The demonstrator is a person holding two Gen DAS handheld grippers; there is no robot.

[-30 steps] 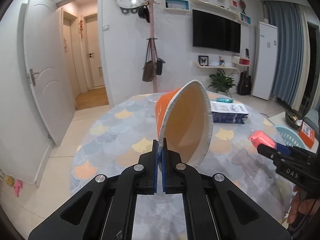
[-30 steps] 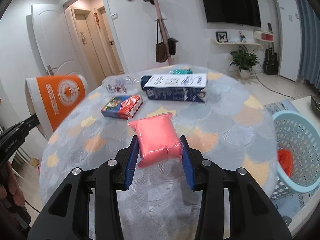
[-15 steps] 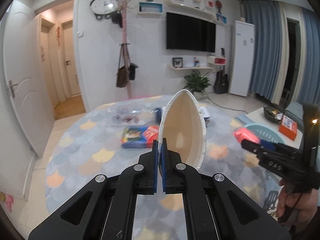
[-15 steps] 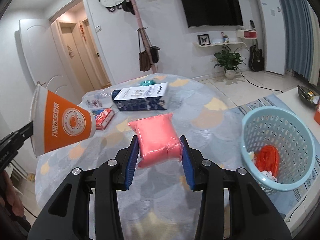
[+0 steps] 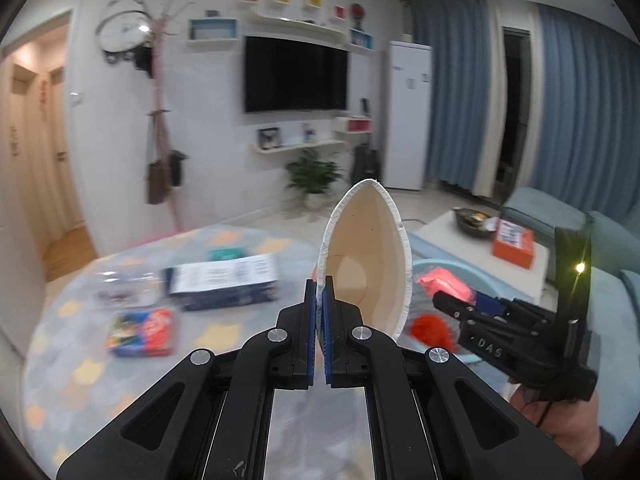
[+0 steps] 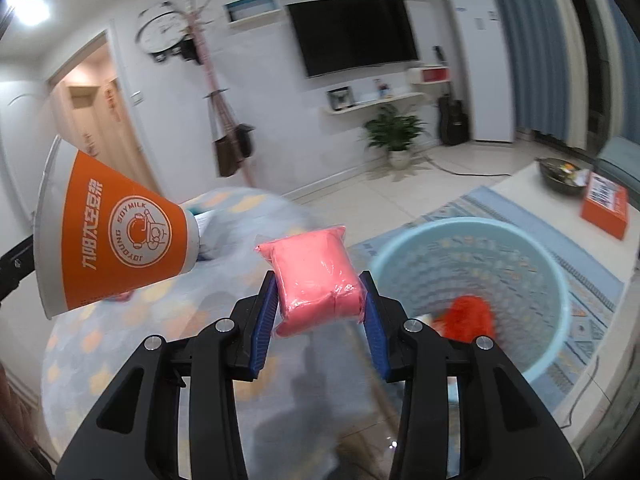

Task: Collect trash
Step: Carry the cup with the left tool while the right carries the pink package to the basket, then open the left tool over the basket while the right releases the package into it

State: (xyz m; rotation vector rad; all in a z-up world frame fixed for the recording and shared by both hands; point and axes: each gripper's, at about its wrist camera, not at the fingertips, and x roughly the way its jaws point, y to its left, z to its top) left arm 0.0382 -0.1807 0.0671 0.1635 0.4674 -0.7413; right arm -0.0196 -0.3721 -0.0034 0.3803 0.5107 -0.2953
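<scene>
Trash basket [image 6: 560,280] lies ahead-right of my fingers: right fingers [image 6: 318,308] hold pink packet [image 6: 316,276], left fingers [image 5: 320,312] pinch paper cup [image 5: 368,264]; release only above it.

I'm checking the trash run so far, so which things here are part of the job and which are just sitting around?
Part of the job:
- orange soymilk paper cup, pinched at its rim by the left gripper
- pink plastic-wrapped packet, held in the right gripper
- light blue basket
- boxes and wrappers on the table

Just lying about:
- television
- potted plant
- guitar
</scene>
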